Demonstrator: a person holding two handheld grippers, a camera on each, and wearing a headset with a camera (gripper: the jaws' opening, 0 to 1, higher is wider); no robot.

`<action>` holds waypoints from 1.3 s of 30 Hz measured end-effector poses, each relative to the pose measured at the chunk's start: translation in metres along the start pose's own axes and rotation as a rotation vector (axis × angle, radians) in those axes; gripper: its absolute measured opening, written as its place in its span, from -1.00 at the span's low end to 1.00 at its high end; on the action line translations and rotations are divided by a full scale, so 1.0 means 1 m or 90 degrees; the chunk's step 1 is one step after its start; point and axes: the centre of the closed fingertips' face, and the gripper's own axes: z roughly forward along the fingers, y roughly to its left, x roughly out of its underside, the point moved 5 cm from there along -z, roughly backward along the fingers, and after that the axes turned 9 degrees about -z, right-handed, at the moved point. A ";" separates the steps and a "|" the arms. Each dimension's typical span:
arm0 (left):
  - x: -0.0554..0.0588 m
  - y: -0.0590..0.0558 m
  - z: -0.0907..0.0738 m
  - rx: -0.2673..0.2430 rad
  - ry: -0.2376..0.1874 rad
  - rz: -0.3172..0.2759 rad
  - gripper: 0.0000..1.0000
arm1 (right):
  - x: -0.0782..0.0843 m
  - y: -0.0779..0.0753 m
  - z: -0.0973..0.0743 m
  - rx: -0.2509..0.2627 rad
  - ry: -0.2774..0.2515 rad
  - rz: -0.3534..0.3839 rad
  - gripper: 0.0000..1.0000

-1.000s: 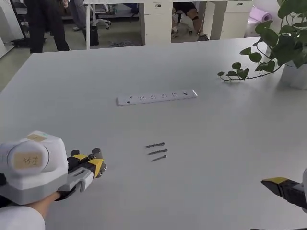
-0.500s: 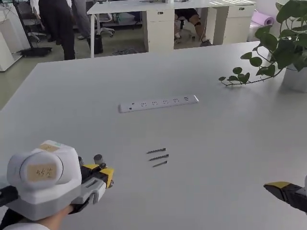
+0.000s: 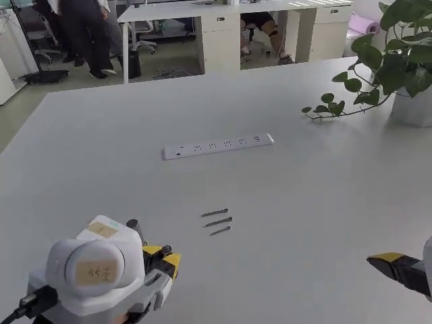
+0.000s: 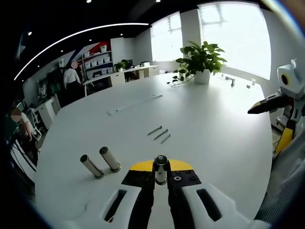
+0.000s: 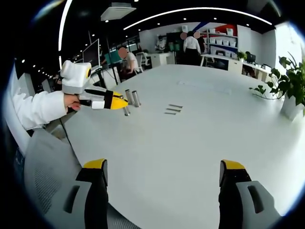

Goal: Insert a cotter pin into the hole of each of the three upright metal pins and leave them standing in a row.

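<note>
Three cotter pins [image 3: 217, 221] lying before power strip [image 3: 217, 144] | left gripper [image 4: 161, 179] fingers clamping metal pin [image 4: 161, 167], two more pins [image 4: 110, 159] standing beside | right gripper [image 5: 163, 168] fingers gaping empty

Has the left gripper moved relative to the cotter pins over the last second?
Yes. In the head view the left gripper has slid right, narrowing its sideways gap to the cotter pins, and now sits lower in frame below them.

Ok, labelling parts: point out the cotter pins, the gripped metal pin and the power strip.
cotter pins [image 3: 218, 221], head view, middle one's shaft.
metal pin [image 4: 161, 164], left gripper view, its upper end.
power strip [image 3: 218, 145], head view, middle of its body.
</note>
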 end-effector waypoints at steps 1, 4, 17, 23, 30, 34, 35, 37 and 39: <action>0.001 -0.001 0.001 0.001 0.000 -0.003 -0.86 | 0.001 0.000 0.000 0.000 0.000 0.000 0.92; 0.006 -0.003 0.004 -0.005 0.005 -0.012 -0.86 | 0.003 0.000 -0.001 0.002 0.007 0.000 0.93; 0.020 -0.001 0.015 0.002 0.004 -0.059 -0.86 | 0.007 0.002 -0.002 0.002 0.016 0.002 0.94; 0.022 -0.003 0.017 0.015 -0.002 -0.064 -0.86 | 0.007 0.004 -0.002 -0.002 0.019 -0.002 0.93; 0.026 -0.004 0.020 0.017 -0.001 -0.054 -0.86 | 0.006 0.005 -0.001 -0.002 0.022 0.001 0.94; 0.028 -0.005 0.022 0.017 0.002 -0.043 -0.86 | 0.006 0.003 -0.001 0.005 0.020 0.001 0.94; 0.029 -0.005 0.022 0.018 0.003 -0.044 -0.86 | 0.006 0.002 -0.002 0.008 0.020 -0.001 0.94; 0.030 -0.005 0.023 0.020 0.003 -0.045 -0.86 | 0.006 0.001 -0.002 0.008 0.019 0.001 0.94; 0.030 -0.006 0.023 0.024 0.000 -0.044 -0.86 | 0.006 0.000 -0.003 0.012 0.018 0.000 0.93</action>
